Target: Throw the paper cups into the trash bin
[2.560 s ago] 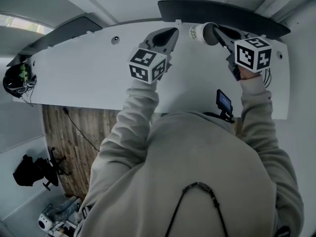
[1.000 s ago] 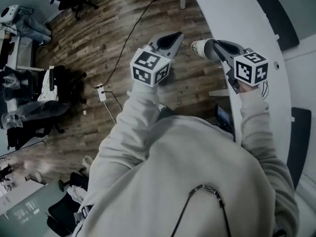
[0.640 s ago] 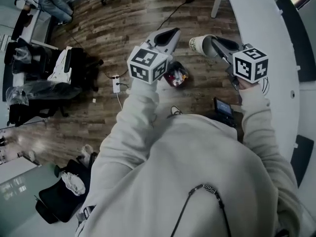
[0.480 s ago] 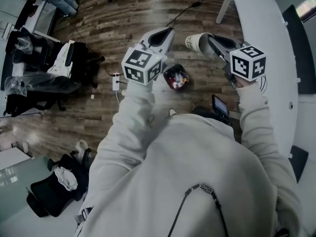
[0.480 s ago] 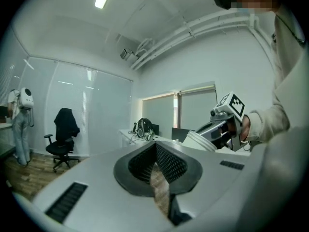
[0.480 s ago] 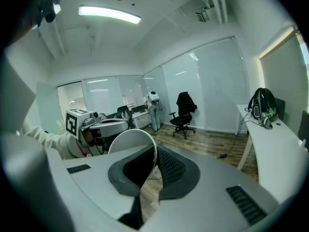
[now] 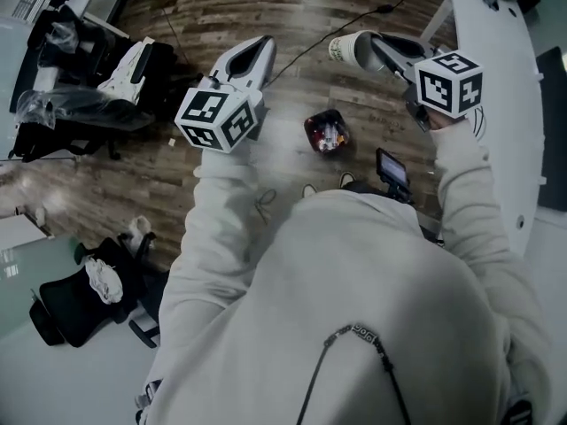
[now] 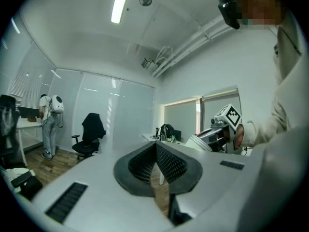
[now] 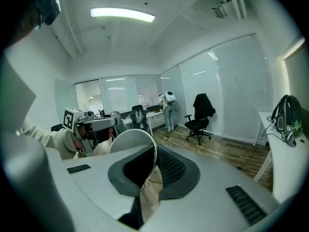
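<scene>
Noted the right gripper (image 7: 376,50) clenched on the cup (image 7: 348,49). Cup wall was pinched between the nearly closed jaws. The cup lay on its side in the air above the floor (image 7: 292,7). The bin (image 7: 326,133) stood on the floor with coloured rubbish inside, between the two grippers in the head view and nearer the person. The cup sat up and right of it there. The left gripper (image 7: 257,53) was empty, jaws pressed together. A table (image 7: 496,87) ran along the right edge.
</scene>
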`<state>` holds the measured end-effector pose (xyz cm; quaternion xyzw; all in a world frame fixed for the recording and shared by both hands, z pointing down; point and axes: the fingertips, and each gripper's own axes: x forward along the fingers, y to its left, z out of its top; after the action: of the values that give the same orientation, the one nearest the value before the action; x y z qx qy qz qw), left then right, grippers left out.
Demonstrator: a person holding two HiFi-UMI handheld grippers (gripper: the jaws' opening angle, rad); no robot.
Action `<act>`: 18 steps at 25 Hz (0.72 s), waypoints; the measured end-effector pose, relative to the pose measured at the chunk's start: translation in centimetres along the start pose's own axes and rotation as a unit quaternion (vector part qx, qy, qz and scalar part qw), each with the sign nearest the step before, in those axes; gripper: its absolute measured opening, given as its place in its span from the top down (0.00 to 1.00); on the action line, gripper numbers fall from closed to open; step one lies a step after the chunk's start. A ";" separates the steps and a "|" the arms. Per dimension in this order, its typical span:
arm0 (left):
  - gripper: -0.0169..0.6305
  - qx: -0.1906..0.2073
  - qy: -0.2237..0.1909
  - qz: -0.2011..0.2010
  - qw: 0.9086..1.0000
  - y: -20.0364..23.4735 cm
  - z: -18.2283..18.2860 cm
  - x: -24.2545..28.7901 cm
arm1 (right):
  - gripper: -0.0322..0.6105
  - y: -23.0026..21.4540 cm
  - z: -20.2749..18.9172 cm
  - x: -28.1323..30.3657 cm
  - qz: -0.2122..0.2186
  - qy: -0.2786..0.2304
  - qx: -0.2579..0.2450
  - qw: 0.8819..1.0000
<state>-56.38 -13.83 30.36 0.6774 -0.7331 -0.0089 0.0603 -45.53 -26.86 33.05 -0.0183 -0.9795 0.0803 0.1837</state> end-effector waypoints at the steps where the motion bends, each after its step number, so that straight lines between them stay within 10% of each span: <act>1: 0.97 -0.003 0.001 0.011 1.000 0.7 -0.1 -0.1 | 0.89 0.0 -0.1 0.5 0.007 0.003 0.001 1.000; 18: 0.97 -0.009 0.049 0.019 0.999 3.1 -4.6 0.1 | 0.89 1.9 -1.3 5.9 0.066 0.031 -0.002 0.997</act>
<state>-59.02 -13.30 35.25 0.6626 -0.7418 0.0192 0.1021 -50.49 -24.40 36.04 -0.0860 -0.9701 0.0900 0.2084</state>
